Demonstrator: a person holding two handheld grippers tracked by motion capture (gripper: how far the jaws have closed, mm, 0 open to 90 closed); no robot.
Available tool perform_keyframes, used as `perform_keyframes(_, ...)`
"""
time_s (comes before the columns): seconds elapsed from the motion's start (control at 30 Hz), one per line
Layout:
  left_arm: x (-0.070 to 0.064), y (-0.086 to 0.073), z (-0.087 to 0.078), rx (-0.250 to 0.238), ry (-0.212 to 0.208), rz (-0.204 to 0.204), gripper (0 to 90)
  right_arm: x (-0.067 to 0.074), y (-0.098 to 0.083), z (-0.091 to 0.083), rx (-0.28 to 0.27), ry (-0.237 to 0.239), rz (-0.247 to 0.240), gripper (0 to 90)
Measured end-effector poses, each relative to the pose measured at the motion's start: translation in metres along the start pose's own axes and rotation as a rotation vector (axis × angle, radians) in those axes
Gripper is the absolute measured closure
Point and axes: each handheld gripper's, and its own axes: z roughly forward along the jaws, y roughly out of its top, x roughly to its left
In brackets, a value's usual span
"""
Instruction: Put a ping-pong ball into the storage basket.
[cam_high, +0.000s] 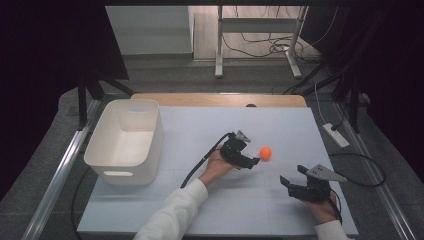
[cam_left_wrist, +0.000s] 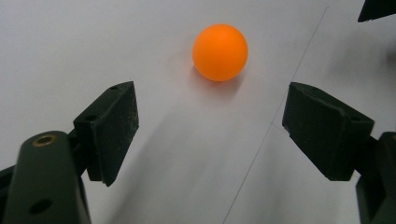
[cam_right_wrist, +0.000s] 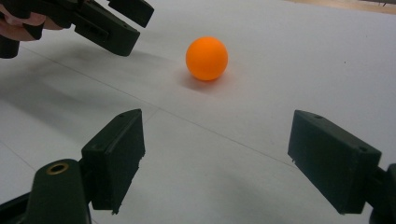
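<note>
Orange against white: a small ball sat on the pale sheet covering my bench, right of centre and toward the middle of the sheet. My left tool lay just beside it, tips pointed at the ball with a narrow gap remaining and no contact. In the left gripper view the ball rested ahead of the two black jaws, which stood spread wide with bare sheet between them; a thin pencilled line ran across the surface under the right-hand jaw.

My right tool sat nearer to me and to the right, apart from the ball, its grey three-cornered plate on top and its jaws likewise spread with nothing between them. In the right gripper view the ball stood farther off, beyond the open jaws, and my left tool reached in from the upper left corner, gripped by my fingers.

A white plastic bin with cut-out handles stood at the left edge of the sheet, well apart from the ball and both tools; its visible interior held nothing I could make out. My white sleeve came in from the bottom of the high view. A strip of bare wood showed along the far edge of the bench. On the floor to the right lay a white power strip.
</note>
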Motion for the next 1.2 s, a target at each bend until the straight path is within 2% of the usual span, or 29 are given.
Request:
perform_keyframes(0.5,0.002,0.003,0.012,0.007,-0.004,0.002,19.3,0.0,0.0,0.0,-0.001,0.004,0.001,18.7)
perform_keyframes(0.93,-0.001,0.015,0.033,0.029,-0.018,0.019,19.5,-0.001,0.0,-0.001,-0.005,0.007,0.007,18.7)
perform_keyframes(1.2,-0.002,0.02,0.042,0.027,-0.018,0.011,20.6,-0.001,0.0,-0.001,-0.006,0.008,0.01,18.7)
